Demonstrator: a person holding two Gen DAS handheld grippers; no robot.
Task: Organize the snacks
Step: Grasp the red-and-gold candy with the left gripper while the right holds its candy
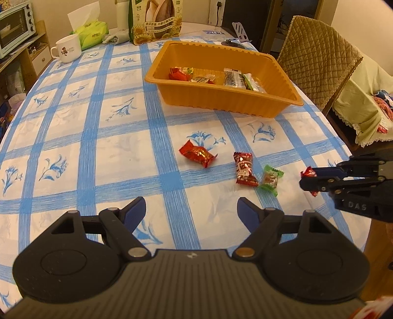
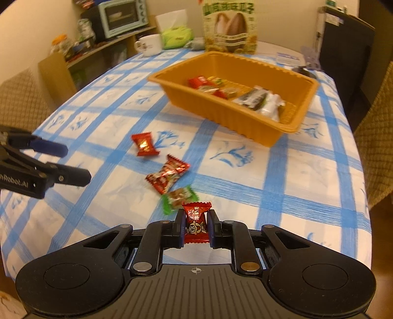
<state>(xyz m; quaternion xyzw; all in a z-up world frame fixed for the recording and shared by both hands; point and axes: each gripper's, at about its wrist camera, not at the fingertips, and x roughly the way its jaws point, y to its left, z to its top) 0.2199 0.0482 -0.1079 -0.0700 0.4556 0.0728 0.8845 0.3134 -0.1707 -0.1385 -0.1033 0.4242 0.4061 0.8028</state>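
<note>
An orange tray holding several wrapped snacks stands on the blue-checked tablecloth. Three loose candies lie in front of it: a bright red one, a dark red one and a green one. My right gripper is shut on a red candy just above the table, beside the green candy. My left gripper is open and empty, low over the table, left of the loose candies.
At the table's far end are a sunflower-seed bag, a white mug and a green tissue pack. A quilted chair stands by the right edge. A toaster oven sits on a shelf.
</note>
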